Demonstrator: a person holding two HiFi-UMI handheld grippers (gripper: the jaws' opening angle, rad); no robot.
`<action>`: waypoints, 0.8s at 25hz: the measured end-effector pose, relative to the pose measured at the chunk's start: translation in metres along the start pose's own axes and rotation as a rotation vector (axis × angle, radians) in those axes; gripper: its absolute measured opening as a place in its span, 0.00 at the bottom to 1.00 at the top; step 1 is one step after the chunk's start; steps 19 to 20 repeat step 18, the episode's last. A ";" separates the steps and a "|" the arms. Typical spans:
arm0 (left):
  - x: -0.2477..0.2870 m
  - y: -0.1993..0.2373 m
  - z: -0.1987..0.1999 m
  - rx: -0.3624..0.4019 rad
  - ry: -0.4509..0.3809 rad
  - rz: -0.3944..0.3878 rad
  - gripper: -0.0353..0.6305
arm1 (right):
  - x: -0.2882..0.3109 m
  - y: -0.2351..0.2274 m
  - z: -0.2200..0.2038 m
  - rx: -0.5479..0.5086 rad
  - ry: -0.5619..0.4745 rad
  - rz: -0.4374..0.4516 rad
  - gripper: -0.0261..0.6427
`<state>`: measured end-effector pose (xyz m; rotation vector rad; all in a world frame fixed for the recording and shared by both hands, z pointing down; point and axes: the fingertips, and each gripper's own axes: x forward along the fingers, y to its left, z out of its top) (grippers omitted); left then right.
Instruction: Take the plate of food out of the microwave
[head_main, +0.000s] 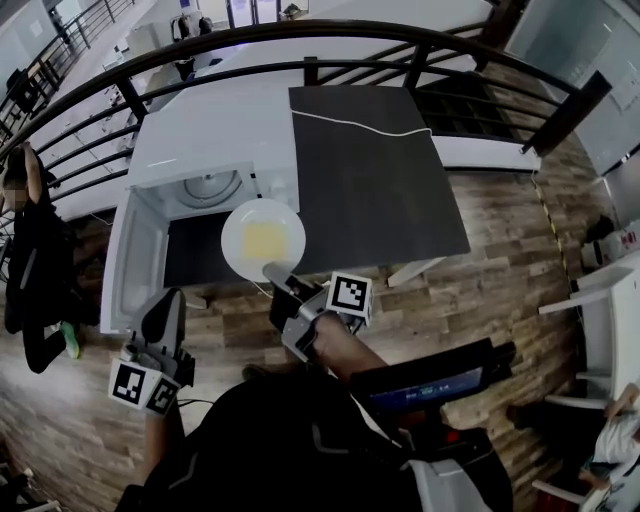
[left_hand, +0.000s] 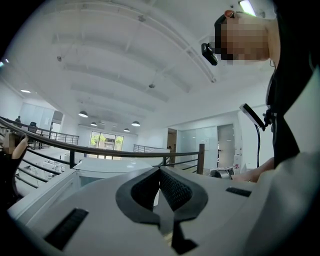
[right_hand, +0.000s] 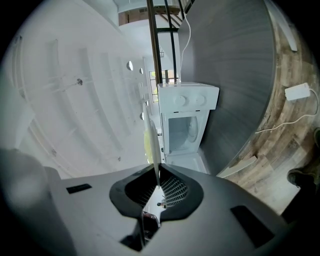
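Fingers (right_hand: 172, 190) of right gripper (head_main: 276, 272) clamped on plate (head_main: 262, 240) rim; left gripper (head_main: 166, 305) closed, empty. Withdrawal from microwave (head_main: 215, 140) apparently done. Next: keep level, set on table (head_main: 370, 170).

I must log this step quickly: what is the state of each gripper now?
Left gripper: closed, holding nothing.
Right gripper: closed on the rim of the plate of food.
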<state>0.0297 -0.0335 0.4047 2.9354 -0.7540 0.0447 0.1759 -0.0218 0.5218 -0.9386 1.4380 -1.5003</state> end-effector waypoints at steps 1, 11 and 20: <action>-0.002 0.002 0.001 -0.001 -0.003 -0.003 0.06 | 0.002 0.000 -0.002 0.002 -0.002 0.000 0.06; -0.018 0.027 0.007 -0.006 -0.014 -0.034 0.06 | 0.022 -0.002 -0.019 -0.001 -0.033 -0.008 0.06; -0.026 0.034 0.009 -0.014 -0.018 -0.043 0.06 | 0.027 0.000 -0.027 -0.015 -0.043 -0.013 0.06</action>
